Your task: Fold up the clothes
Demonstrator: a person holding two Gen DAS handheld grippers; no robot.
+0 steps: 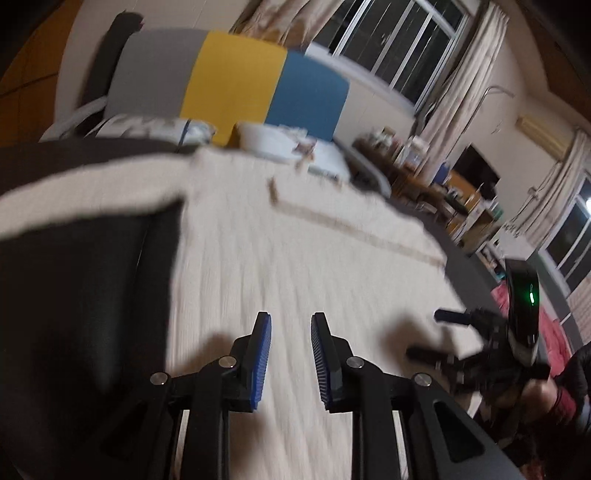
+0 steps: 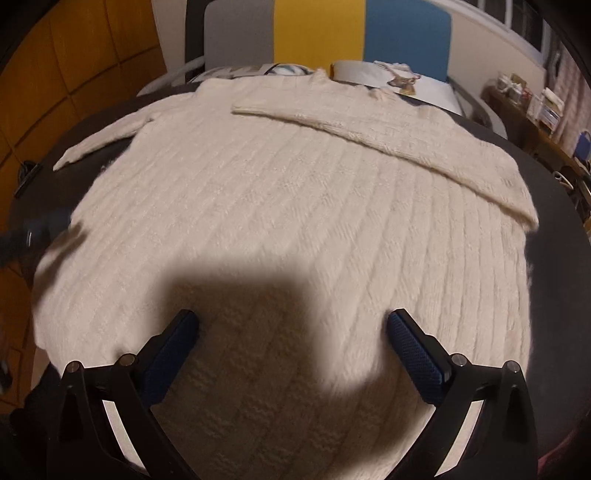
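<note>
A cream ribbed knit sweater (image 2: 280, 192) lies flat on a dark table (image 2: 576, 258). One sleeve (image 2: 369, 136) is folded across its chest; the other sleeve (image 2: 103, 136) lies out to the left. My right gripper (image 2: 291, 332) is wide open and empty, just above the sweater's near hem. My left gripper (image 1: 291, 332) hovers over the sweater (image 1: 295, 251) with its jaws a small gap apart and nothing between them. The right gripper also shows in the left wrist view (image 1: 439, 332) at the right. The left wrist view is blurred by motion.
A grey, yellow and blue panel (image 2: 317, 33) stands behind the table. White items (image 2: 369, 74) lie at the table's far edge. A cluttered shelf (image 2: 532, 103) is at the right, a wooden wall (image 2: 74, 66) at the left, and windows with curtains (image 1: 406, 48) beyond.
</note>
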